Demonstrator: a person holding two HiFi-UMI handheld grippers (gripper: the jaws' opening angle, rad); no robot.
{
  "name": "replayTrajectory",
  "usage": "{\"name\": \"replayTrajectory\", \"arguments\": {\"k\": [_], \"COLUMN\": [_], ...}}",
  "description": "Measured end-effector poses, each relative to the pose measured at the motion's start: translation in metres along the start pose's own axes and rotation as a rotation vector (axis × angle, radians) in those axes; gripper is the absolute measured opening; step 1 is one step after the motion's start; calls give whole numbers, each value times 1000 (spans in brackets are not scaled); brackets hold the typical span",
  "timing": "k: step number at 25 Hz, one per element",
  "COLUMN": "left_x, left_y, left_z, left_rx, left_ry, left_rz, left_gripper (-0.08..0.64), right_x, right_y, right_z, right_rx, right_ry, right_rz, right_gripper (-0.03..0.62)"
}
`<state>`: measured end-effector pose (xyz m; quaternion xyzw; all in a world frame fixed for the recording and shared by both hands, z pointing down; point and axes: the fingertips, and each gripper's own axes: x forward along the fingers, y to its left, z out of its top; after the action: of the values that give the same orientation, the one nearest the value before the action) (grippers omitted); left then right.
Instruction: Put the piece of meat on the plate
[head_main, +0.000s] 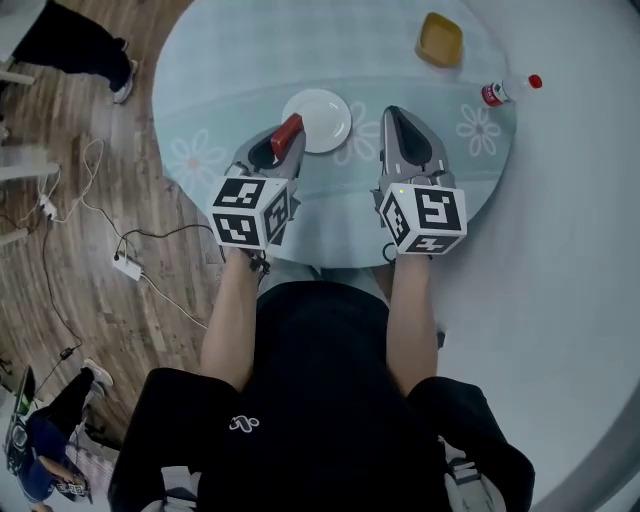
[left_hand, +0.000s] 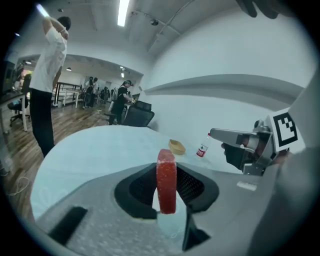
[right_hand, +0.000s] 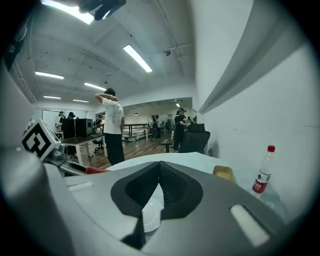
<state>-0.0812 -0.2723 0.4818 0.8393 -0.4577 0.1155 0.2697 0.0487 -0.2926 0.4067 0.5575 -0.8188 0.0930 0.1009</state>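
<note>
While the person's left gripper was clamped on the flat, red, round-topped piece of meat, its jaws only a little apart with the slab upright between them, the meat hung at the 8 o'clock edge of the small round white plate in the head view. Whether it touched the plate could not be told. The right gripper hovered at the plate's 3 o'clock, just beside the rim, its jaws closed tip to tip on nothing. Both were over the round table with its pale blue flowered cloth. A shallow yellow-brown bowl sat at the plate's 2 o'clock, and a clear plastic bottle with a red cap stood farther out, near 3 o'clock.
</note>
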Motion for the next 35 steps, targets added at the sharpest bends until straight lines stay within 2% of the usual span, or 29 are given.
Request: {"name": "replayTrajectory", "arguments": {"k": [3,6,7,9,11,12,15,21,28,32,35], "left_x": [20,44,53,76,103,115,139,162,169,166,165], "left_y": [9,14,14,15,18,19,23,23,26,29,31], "left_z": [-23,-46,-52,-61,-68,-72,-89,-106,-113,-122,-119], "left_rx": [-59,-86,-119,-242,-357,-384,-402,-452,-488,-457,-382], "left_ry": [93,198,226,265,298,321,407,501,553,645,683], "left_rz": [-53,-128,-158,-203,-221,-220,-194,-178,-161,-154,-128], "left_gripper": [92,92,92,92,92,92,92,94,98,124,143], "right_x": [9,8,6,4,5,4,0,-5,-1,3,4], "right_y": [-8,-19,-23,-32,-40,-45,-59,-80,-80,-73,-68], "right_z": [-3,-14,-21,-34,-40,-42,-49,-54,-49,-46,-44], "right_rx": [-1,19,30,48,53,54,61,73,52,35,22], "right_ry": [14,45,61,89,99,102,115,123,113,113,120], "right_rz": [7,-8,-18,-31,-32,-33,-52,-90,-87,-64,-49], "right_gripper": [8,8,8,8,8,8,8,8,8,8,8]}}
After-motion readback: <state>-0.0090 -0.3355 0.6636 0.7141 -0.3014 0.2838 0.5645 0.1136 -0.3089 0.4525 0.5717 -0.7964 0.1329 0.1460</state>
